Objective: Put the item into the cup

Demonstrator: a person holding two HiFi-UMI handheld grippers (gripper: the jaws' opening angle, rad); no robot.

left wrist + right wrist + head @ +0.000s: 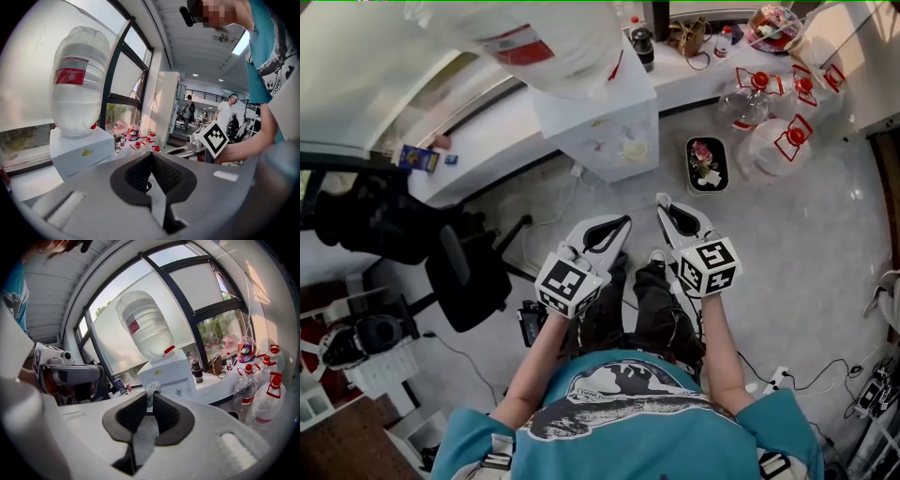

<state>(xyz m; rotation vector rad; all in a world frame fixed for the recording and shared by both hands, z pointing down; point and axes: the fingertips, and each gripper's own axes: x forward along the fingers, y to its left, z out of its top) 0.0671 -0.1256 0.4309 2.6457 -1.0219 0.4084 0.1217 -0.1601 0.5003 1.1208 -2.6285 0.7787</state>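
Currently both grippers are held out in front of the person, side by side above the floor, aimed toward the white counter (502, 141) under the window. Left gripper (623, 222) — jaws closed, pad tips meeting, nothing between them. Right gripper (663, 201) — jaws pinched on a small crumpled white item (151, 389), which pokes out past the pad tips. Can't tell what the item is made of. Water dispenser (602, 131) with its upturned bottle (534, 37) stands on the counter at the front edge, ahead of both grippers. On the floor by the counter's right end are clear jugs (773, 145) with red handles, clustered together. Just left of them is a black tray (689, 169) with small bits in it. Black office chair (455, 267) stands off to the person's left, near the counter.
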